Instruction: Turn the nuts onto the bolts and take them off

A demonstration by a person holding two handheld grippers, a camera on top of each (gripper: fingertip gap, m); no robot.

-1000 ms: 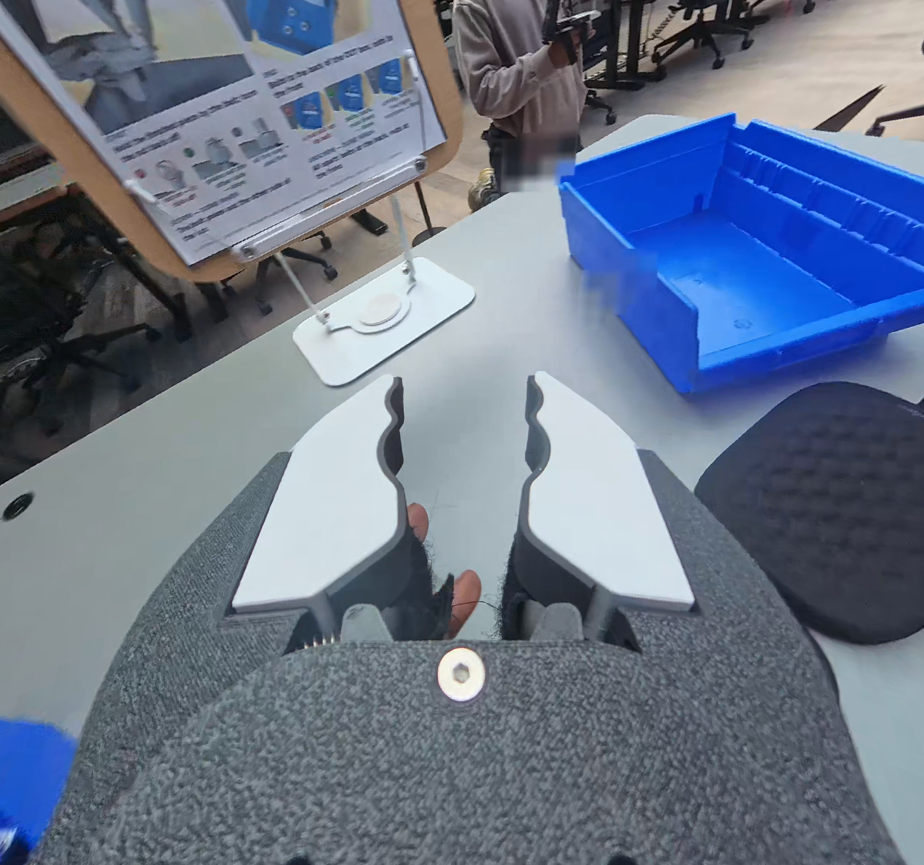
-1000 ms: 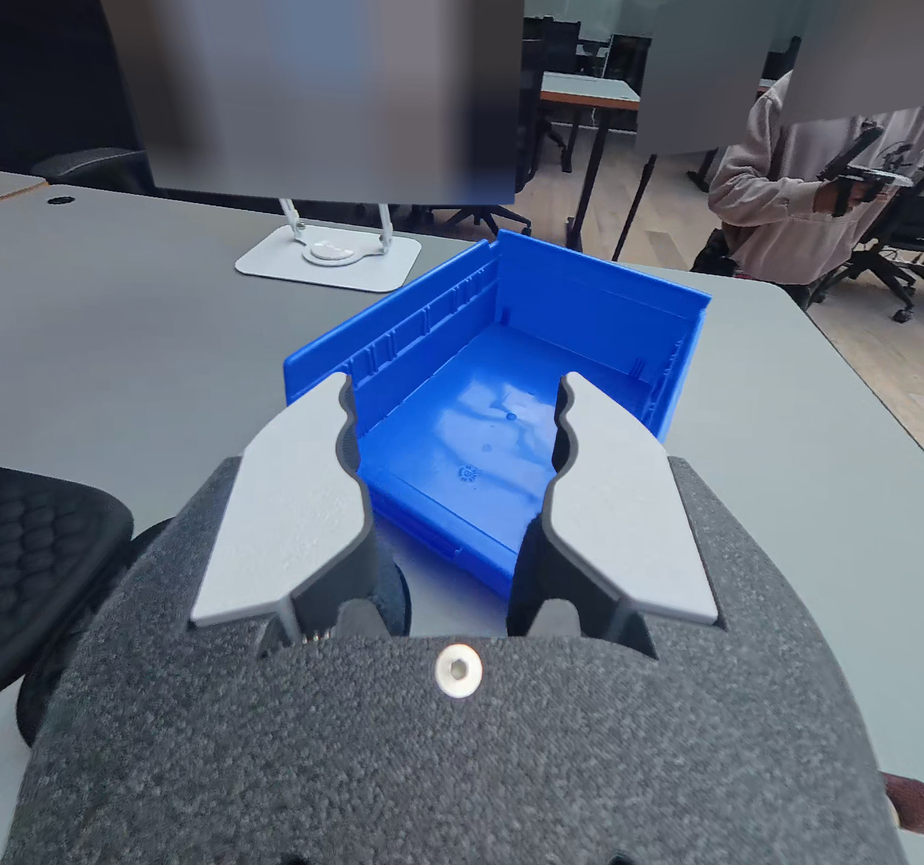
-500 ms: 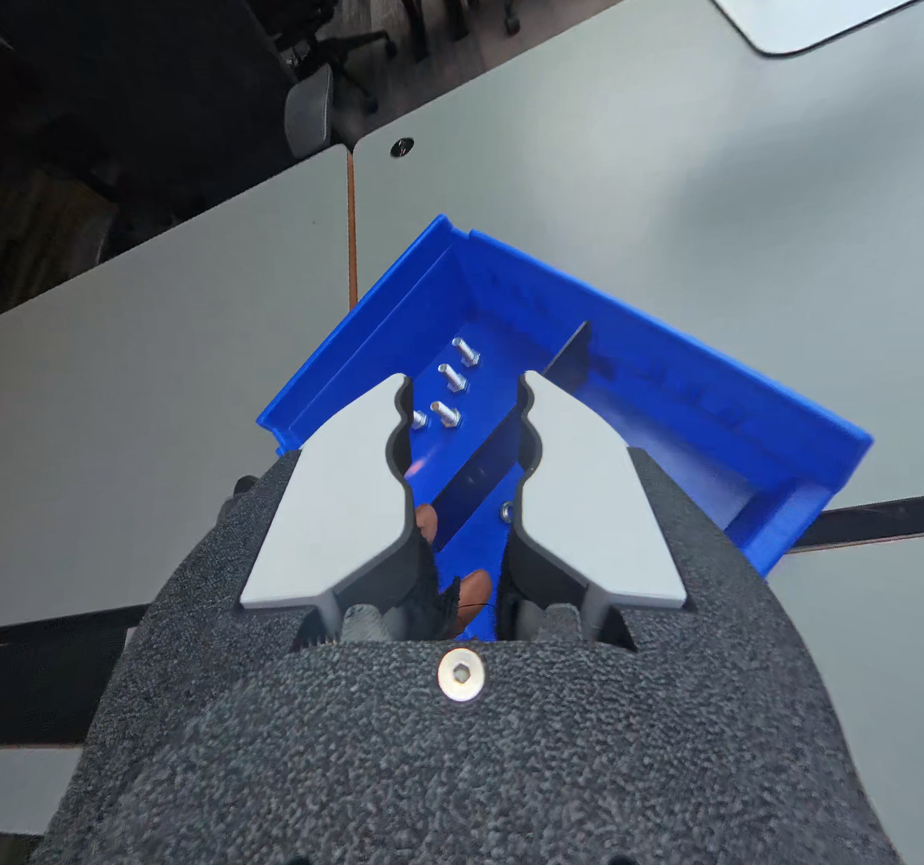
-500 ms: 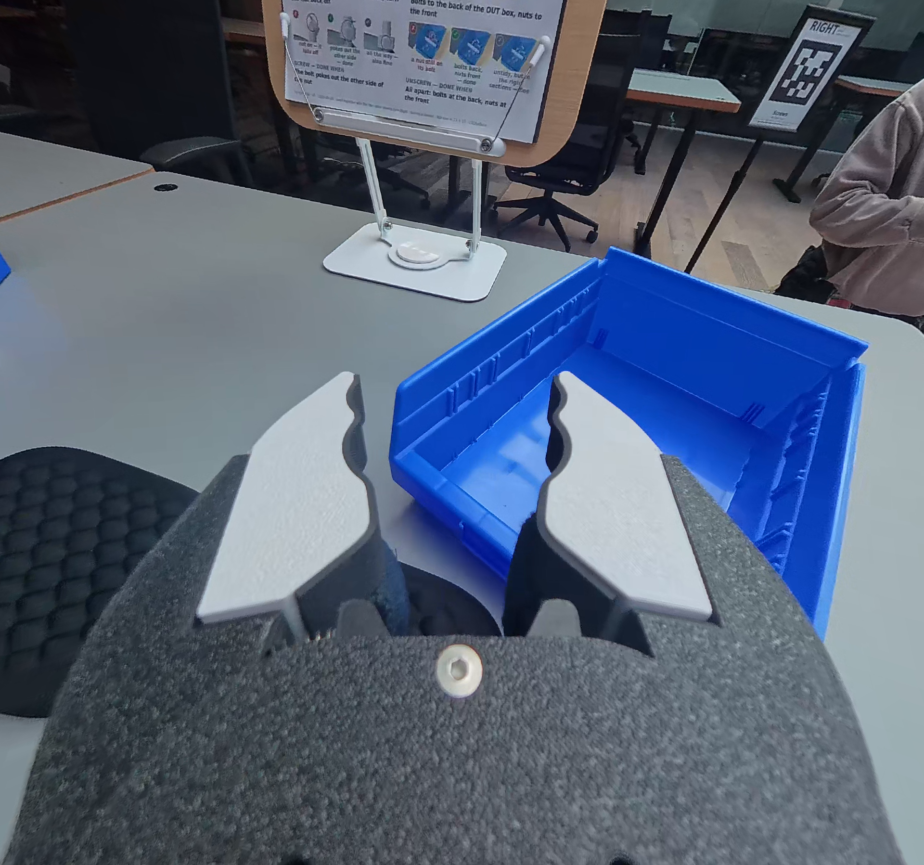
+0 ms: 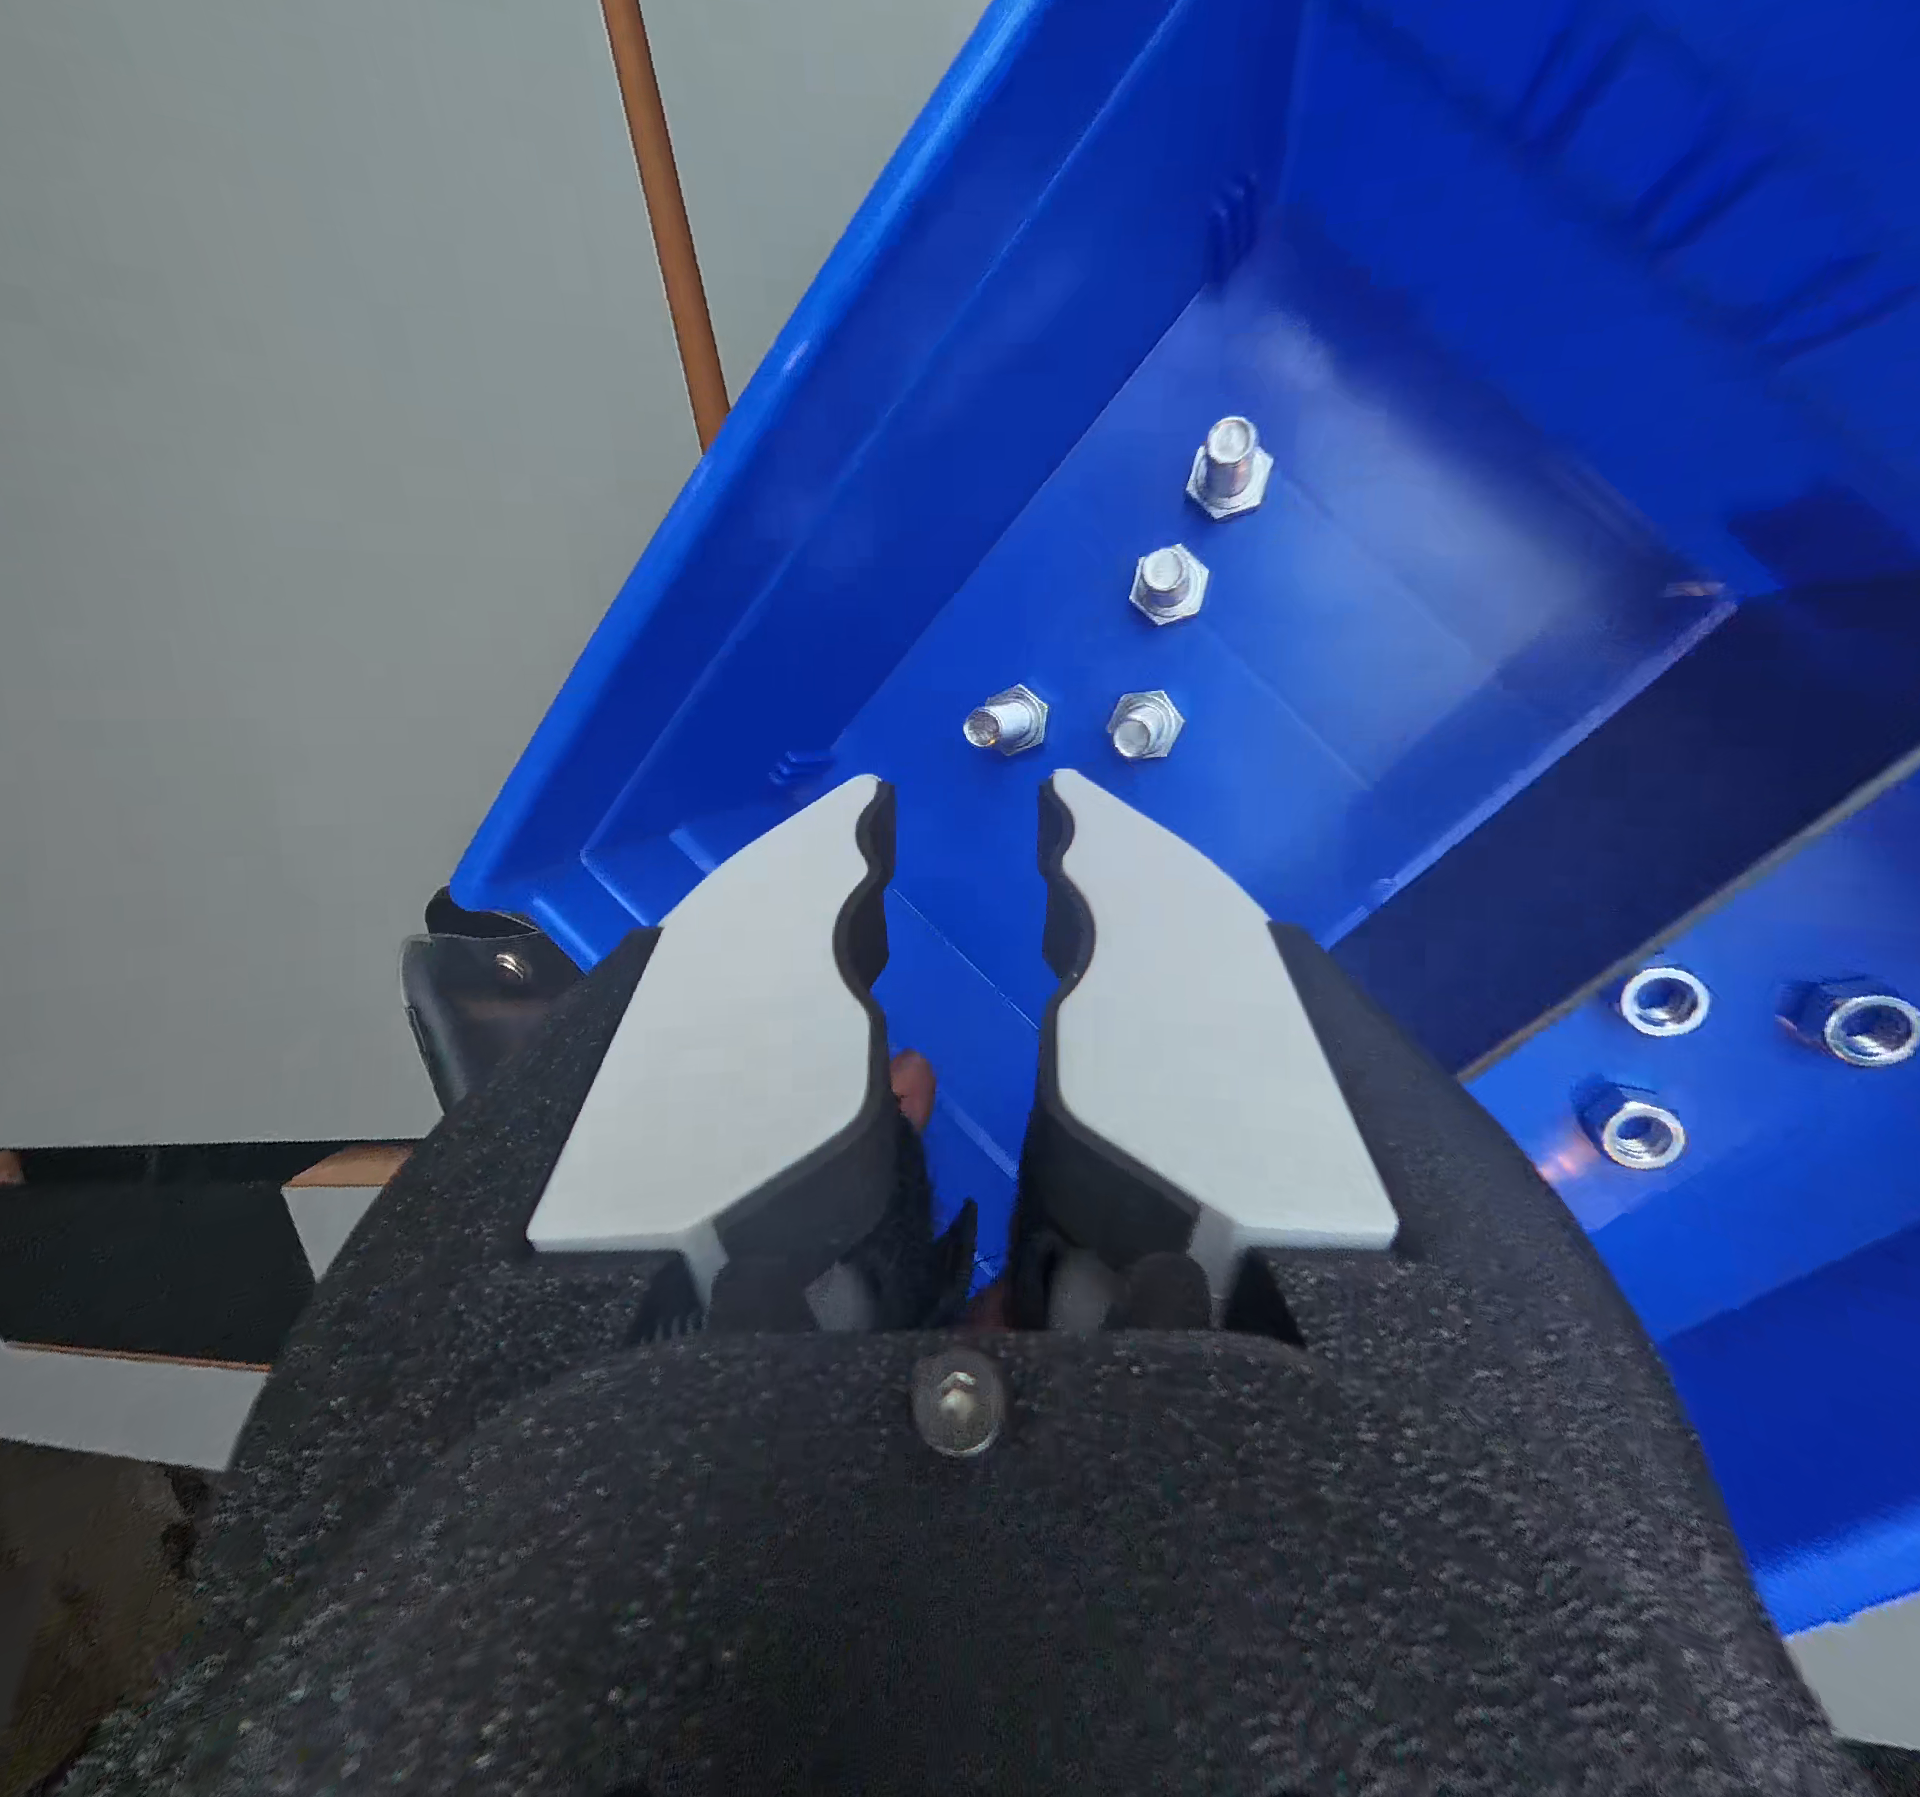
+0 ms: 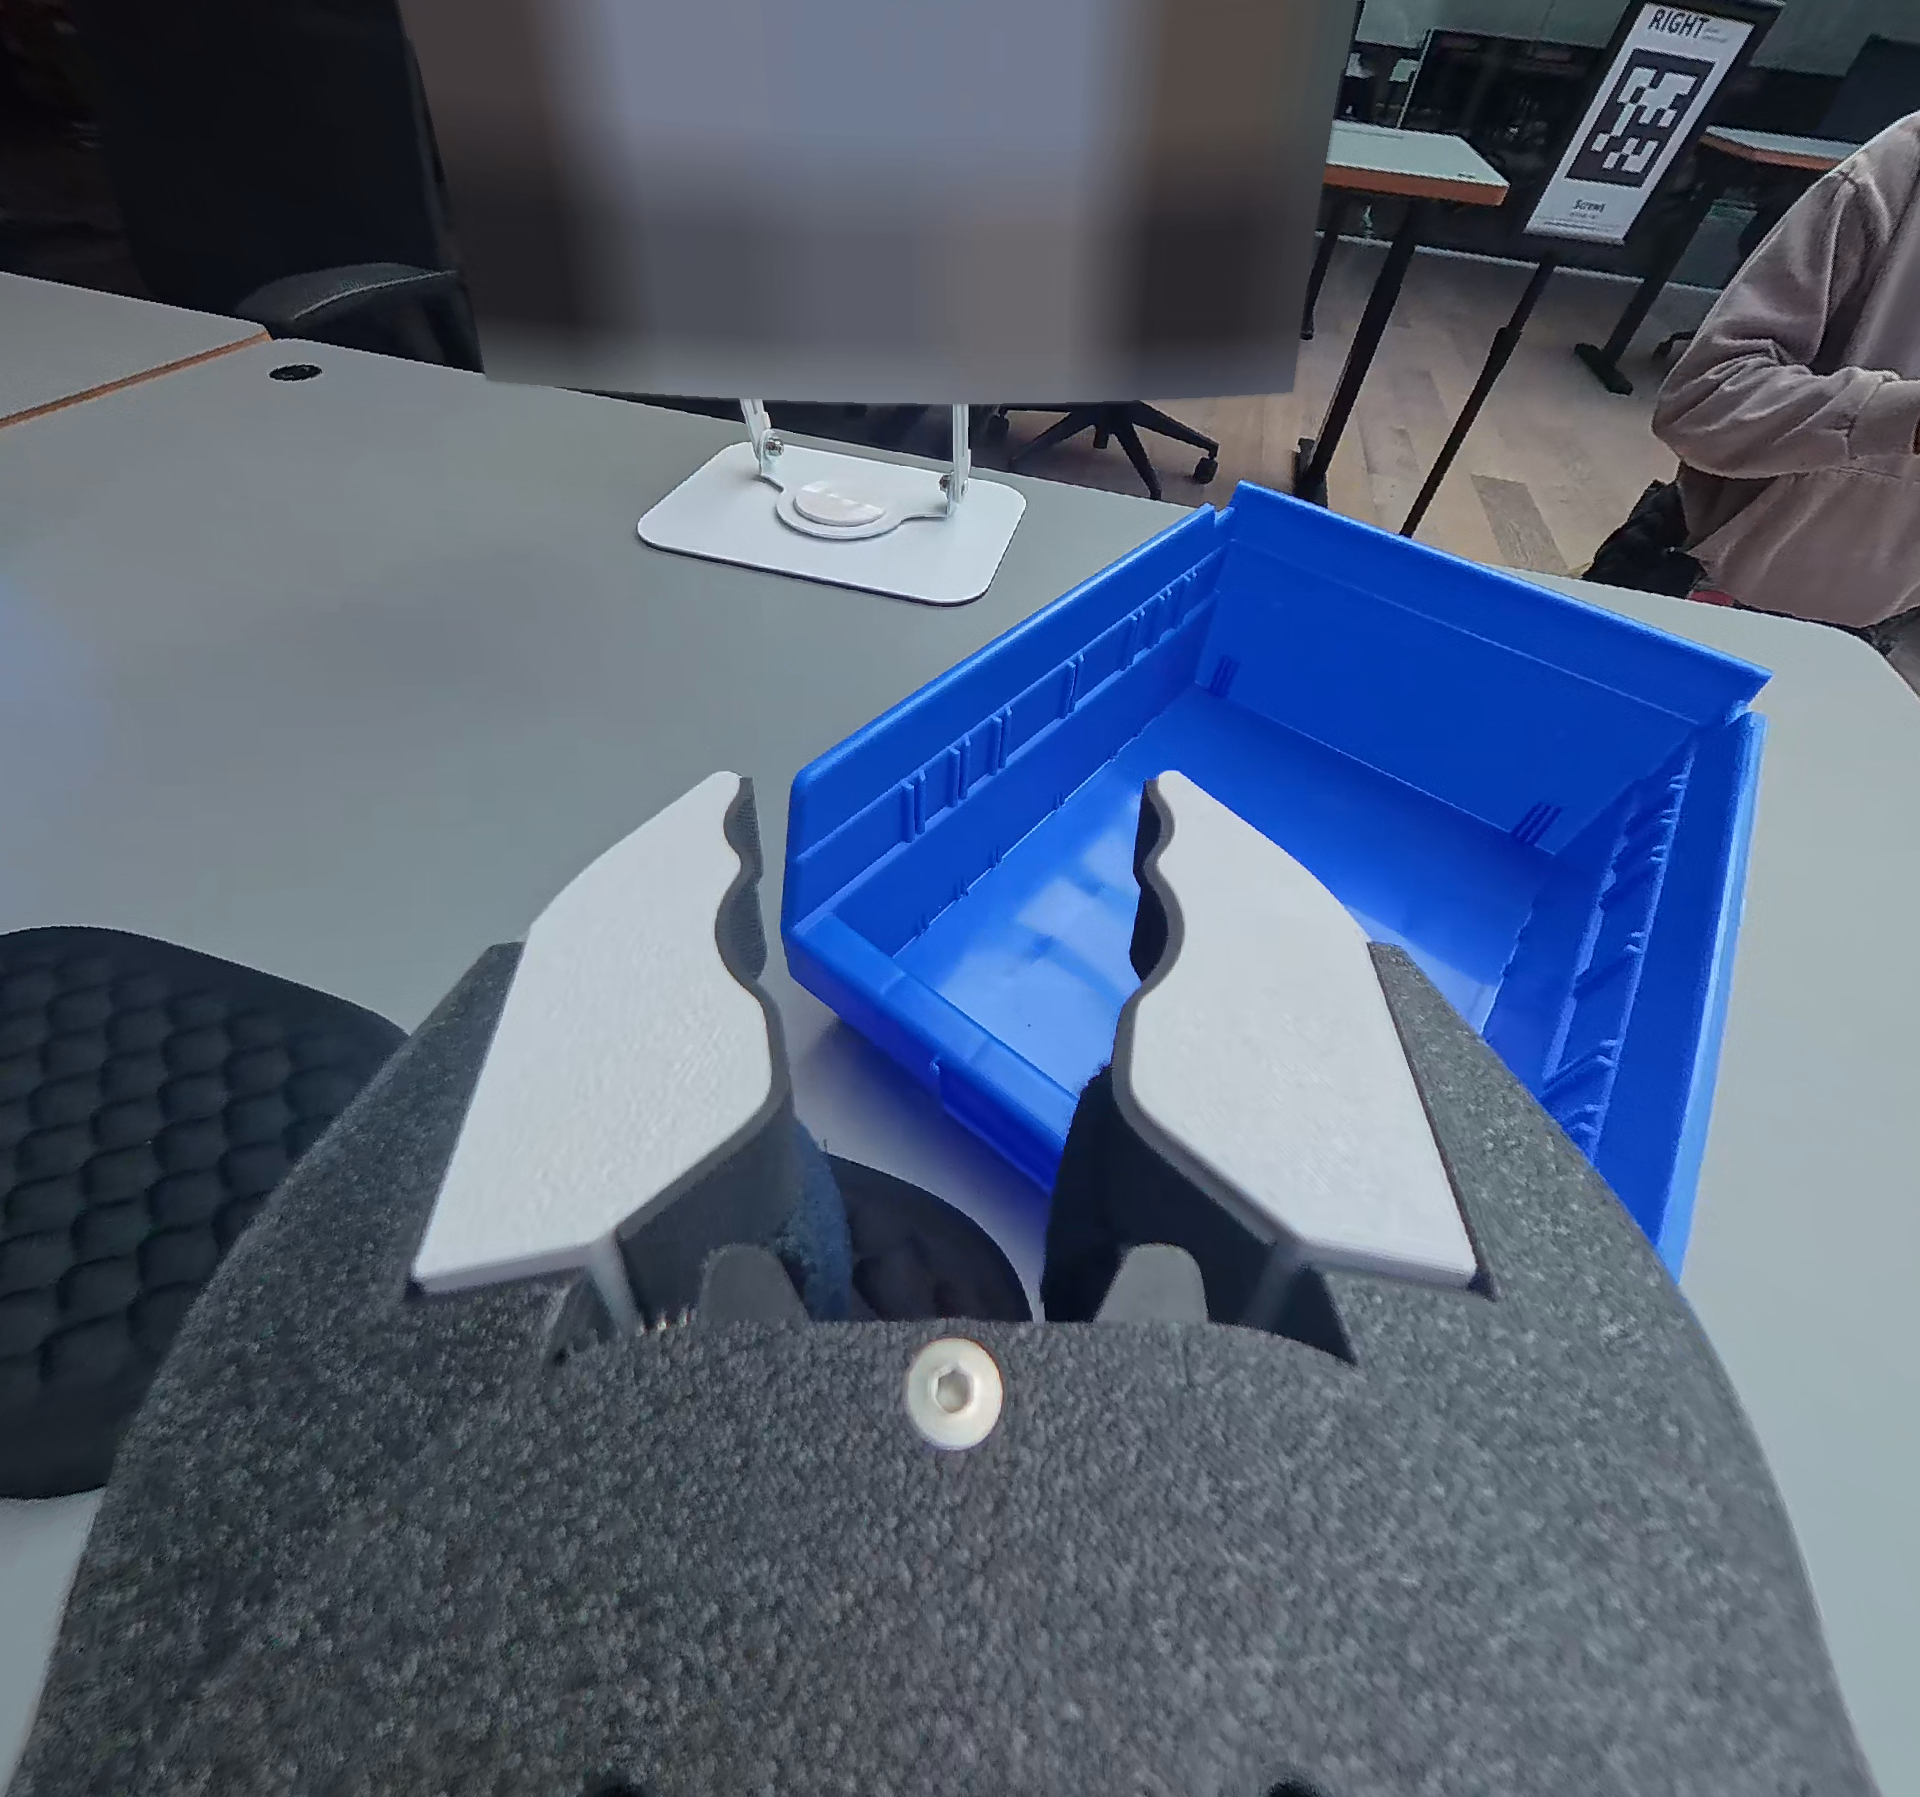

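- The left gripper (image 5: 961, 797) hangs over a blue bin (image 5: 831, 397), its tongs spread with nothing between them, tips just short of a cluster of four bolts (image 5: 1143, 724).
- The step in hand looks like picking up one bolt. Doing it well means choosing an outer one, say the bolt at the near left (image 5: 1003, 719), so the tongs do not knock its neighbour.
- Come down straight along the shank and pinch the threaded part, not the flat head, which sits on the bin floor.
- The bolts appear to stand head down, shanks up, short and silvery. Two stand close together; the other two trail off toward the far wall.
- A dark divider (image 5: 1621, 874) splits the bin; beyond it, in the nearer compartment, lie three loose nuts (image 5: 1657, 1004), flat, holes facing up.
- The right gripper (image 6: 945, 812) waits with its tongs spread too, holding nothing, above a second blue bin (image 6: 1475, 625) that looks empty.
- A black padded mat (image 6: 135, 1103) lies beside that gripper on the grey table (image 6: 416, 604), and a white stand base (image 6: 831, 532) sits farther back.
- No nut is on a bolt yet, so the threading seems not begun.
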